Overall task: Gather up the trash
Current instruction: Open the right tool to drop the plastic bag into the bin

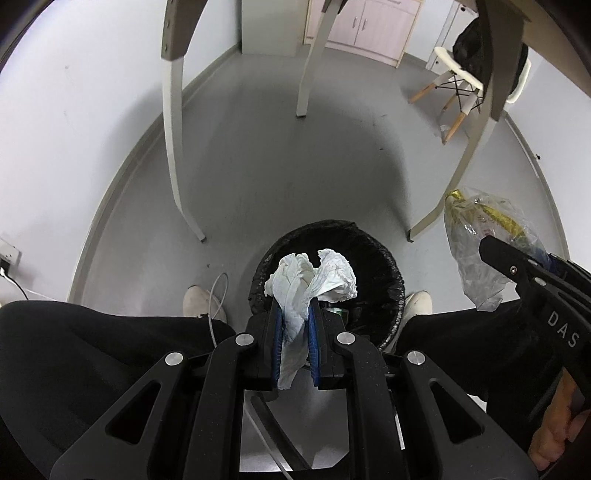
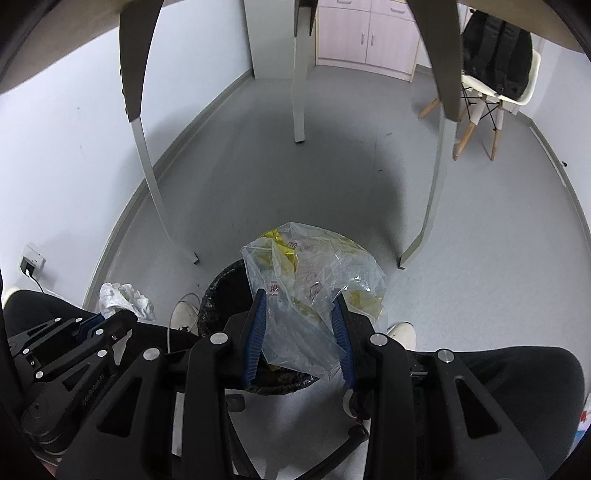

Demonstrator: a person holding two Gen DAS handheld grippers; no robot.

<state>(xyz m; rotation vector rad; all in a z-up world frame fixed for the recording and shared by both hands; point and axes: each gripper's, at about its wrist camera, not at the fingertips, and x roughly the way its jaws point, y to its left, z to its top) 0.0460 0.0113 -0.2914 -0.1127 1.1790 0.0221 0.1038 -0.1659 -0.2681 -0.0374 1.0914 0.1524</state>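
A crumpled white tissue (image 1: 314,280) is pinched between the blue pads of my left gripper (image 1: 294,314), which is shut on it and hangs above a round bin lined with a black bag (image 1: 376,254). My right gripper (image 2: 301,299) is shut on a clear plastic bag with yellow wrappers inside (image 2: 314,273), held over the same bin (image 2: 221,284). In the left wrist view the plastic bag (image 1: 476,240) and the right gripper (image 1: 502,254) appear at the right. In the right wrist view the tissue (image 2: 125,299) and the left gripper (image 2: 110,321) show at the left.
The bin stands on grey floor between a seated person's legs in black trousers (image 1: 92,332) and white shoes (image 1: 199,299). White table legs (image 1: 173,140) rise ahead. A white chair with wooden legs (image 1: 454,85) and a pink cabinet (image 1: 369,26) stand farther back. A wall socket (image 1: 9,254) is at left.
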